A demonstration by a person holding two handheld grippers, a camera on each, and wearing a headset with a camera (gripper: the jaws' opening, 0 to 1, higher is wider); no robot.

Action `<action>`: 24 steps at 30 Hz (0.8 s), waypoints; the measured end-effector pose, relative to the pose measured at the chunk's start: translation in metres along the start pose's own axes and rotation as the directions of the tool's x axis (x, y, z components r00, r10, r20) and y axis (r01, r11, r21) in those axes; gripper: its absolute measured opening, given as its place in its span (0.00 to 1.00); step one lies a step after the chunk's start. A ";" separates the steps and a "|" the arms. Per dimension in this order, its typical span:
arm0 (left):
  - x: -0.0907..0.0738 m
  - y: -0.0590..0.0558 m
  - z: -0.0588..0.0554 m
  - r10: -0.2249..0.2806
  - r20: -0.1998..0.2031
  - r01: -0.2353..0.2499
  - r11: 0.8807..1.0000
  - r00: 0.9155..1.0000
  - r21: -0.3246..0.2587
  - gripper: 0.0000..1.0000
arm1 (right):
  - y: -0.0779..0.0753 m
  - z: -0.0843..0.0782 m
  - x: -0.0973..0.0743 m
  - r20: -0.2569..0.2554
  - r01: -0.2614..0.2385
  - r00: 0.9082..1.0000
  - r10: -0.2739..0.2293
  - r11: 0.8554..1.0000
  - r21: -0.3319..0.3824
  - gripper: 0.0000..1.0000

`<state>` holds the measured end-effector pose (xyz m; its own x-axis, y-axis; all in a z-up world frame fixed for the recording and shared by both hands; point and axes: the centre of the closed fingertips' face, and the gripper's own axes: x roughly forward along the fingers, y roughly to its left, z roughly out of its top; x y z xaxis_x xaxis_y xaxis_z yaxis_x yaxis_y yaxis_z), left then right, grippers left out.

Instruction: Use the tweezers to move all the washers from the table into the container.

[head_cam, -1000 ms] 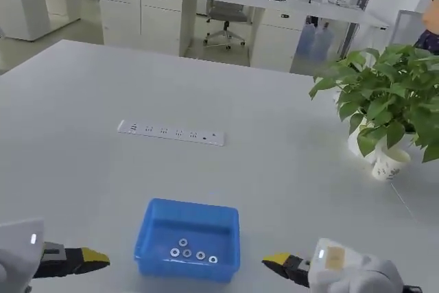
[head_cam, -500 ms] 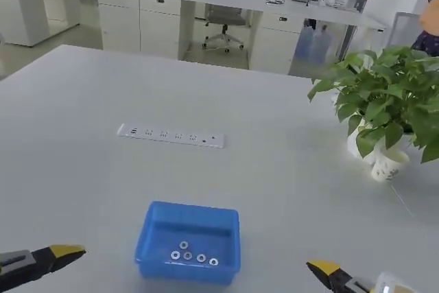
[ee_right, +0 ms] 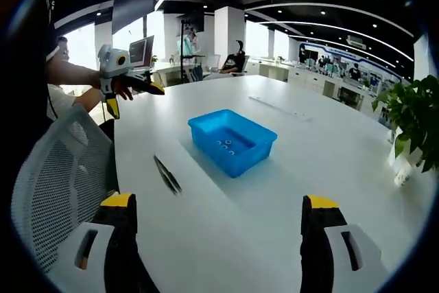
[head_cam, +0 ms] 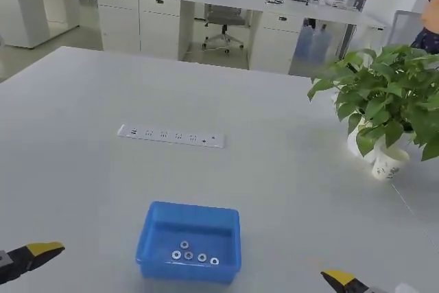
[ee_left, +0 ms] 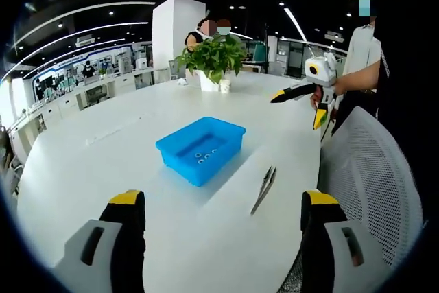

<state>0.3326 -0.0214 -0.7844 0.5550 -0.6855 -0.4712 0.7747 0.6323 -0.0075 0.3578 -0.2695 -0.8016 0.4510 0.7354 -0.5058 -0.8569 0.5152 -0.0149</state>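
Note:
A blue container (head_cam: 188,241) stands on the white table near the front edge, with several washers (head_cam: 195,256) lying in a row inside it. My left gripper (head_cam: 34,254) pokes in at the lower left and my right gripper (head_cam: 340,280) at the lower right, both well apart from the container. In the left gripper view my gripper (ee_left: 221,214) is open with nothing between the jaws, and the tweezers (ee_left: 263,189) lie flat on the table beside the container (ee_left: 201,147). The right gripper (ee_right: 219,207) is also open and holds nothing; the tweezers (ee_right: 167,173) lie ahead of it, left of the container (ee_right: 232,141).
A white power strip (head_cam: 170,135) lies mid-table beyond the container. A potted plant (head_cam: 384,101) and a small white cup (head_cam: 389,164) stand at the right. A mesh chair back (ee_left: 370,169) sits close to the table's edge. Desks and an office chair stand beyond the table.
Both grippers have drawn back from the container, the left one going left and the right one going right and down. The container and washers have not moved.

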 end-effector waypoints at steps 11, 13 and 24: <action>-0.001 0.004 -0.001 0.011 -0.015 -0.011 1.000 1.000 -0.011 0.99 | -0.002 -0.002 -0.003 -0.001 0.001 1.000 -0.001 1.000 0.008 1.00; -0.001 0.003 0.000 0.009 -0.011 -0.009 1.000 1.000 -0.012 0.99 | -0.002 -0.002 -0.003 0.000 0.001 1.000 -0.001 1.000 0.005 1.00; -0.001 0.002 0.000 0.011 -0.017 -0.011 1.000 1.000 -0.005 0.99 | -0.002 -0.002 -0.005 0.002 0.000 1.000 0.000 1.000 0.008 1.00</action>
<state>0.3328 -0.0193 -0.7841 0.5582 -0.6723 -0.4862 0.7670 0.6416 -0.0066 0.3566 -0.2749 -0.8009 0.4515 0.7366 -0.5036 -0.8549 0.5188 -0.0077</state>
